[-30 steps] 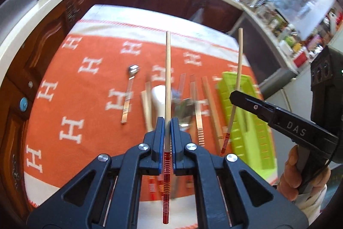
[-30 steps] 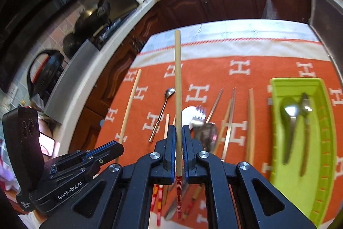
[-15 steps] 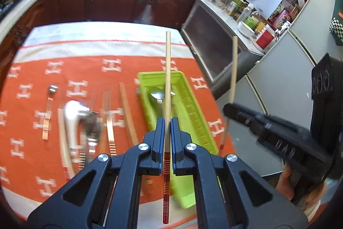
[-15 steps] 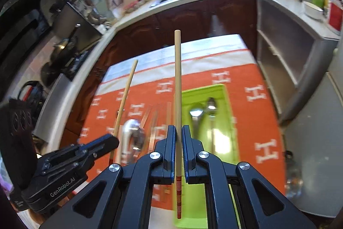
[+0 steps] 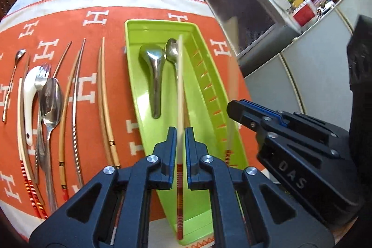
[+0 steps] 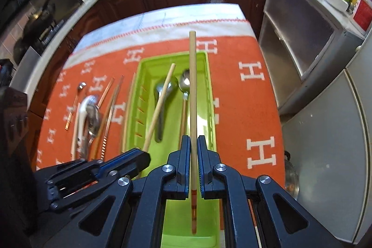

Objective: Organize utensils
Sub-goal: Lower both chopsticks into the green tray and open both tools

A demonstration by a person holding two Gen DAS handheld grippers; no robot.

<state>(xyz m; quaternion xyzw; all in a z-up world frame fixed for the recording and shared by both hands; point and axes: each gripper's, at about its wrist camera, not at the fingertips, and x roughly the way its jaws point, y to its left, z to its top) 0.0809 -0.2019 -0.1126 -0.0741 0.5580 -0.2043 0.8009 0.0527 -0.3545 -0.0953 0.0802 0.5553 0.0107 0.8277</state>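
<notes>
We see a long, narrow lime-green plastic tray (image 5: 210,94) with slotted side walls lying on an orange woven cloth (image 5: 111,22) patterned with white H shapes and edged in a pale band with red stitching. Two smooth polished steel spoons (image 5: 153,76) lie side by side in the tray, bowls toward its far end.

Our left gripper (image 5: 179,155), matte black with blue-lined inner faces, has its fingers (image 5: 171,150) pressed against a slim pale wooden chopstick (image 5: 179,94) whose near end is banded in red. It runs straight forward between the pads, over the tray, its tip beside the smaller spoon's bowl; its outline is blurred.

Our right gripper (image 6: 193,162) is likewise clamped on a second chopstick (image 6: 193,94) of the same round, light wood, which points along the tray near its right wall, its tip reaching past the far rim.

Left of the tray, on the cloth, lie more chopsticks (image 5: 104,94), a ridged metal pair, a white ceramic soup spoon (image 5: 29,97), a fork, a steel spoon (image 5: 51,104) and a thin copper-coloured stirrer (image 5: 10,83), all roughly parallel. Inside the tray, the strip between the spoons and the right wall is bare. To the right of the tray the cloth is bare up to the table's right edge.
</notes>
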